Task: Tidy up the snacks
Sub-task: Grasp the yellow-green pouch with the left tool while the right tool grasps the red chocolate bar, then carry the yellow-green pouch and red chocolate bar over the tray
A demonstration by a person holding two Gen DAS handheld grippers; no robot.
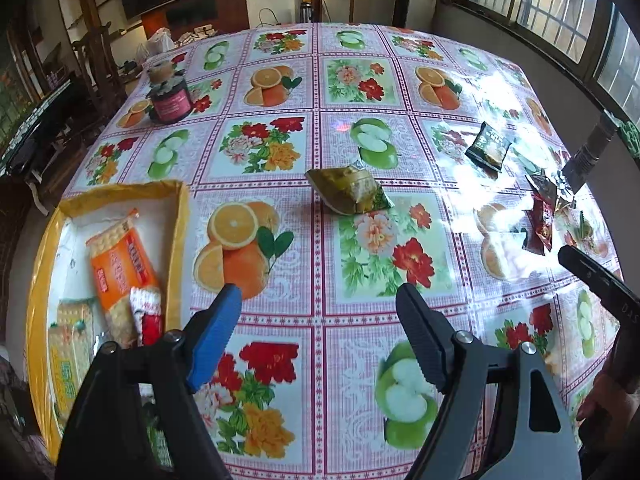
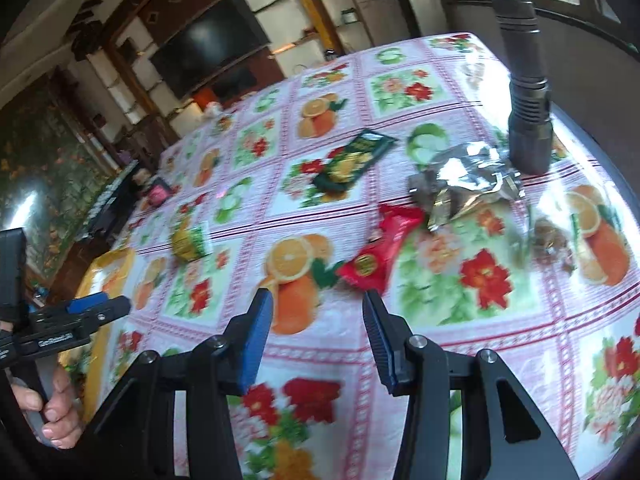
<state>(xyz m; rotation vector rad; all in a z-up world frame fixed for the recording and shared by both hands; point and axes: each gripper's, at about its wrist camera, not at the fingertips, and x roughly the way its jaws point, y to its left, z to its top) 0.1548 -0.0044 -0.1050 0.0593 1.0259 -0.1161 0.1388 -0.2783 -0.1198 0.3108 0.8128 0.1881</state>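
Table point(image 1: 320, 240), covered in a fruit-and-flower oilcloth: it spreads under and ahead of both my pairs of jaws. Yellow tray point(image 1: 178, 240): just left of my left gripper point(image 1: 320, 300), holding an orange cracker pack point(image 1: 120, 268), a pale biscuit pack point(image 1: 70, 340) and a small red-and-white packet point(image 1: 146, 312). Dark flashlight point(image 2: 526, 100): upright, far ahead and right of my right gripper point(image 2: 318, 308). Jar with a pink label point(image 1: 168, 96): far ahead and left of my left jaws. Crumpled silver wrappers point(image 2: 464, 184): ahead and right of my right jaws, near the flashlight's foot. Olive-green pouch point(image 1: 348, 194): straight ahead of my left jaws, apart from them. Dark green packet point(image 2: 352, 160): well ahead of my right jaws. Red packet point(image 2: 380, 248): just ahead of my right jaws, untouched. Left jaws: wide apart, nothing between. Right jaws: parted, nothing between.
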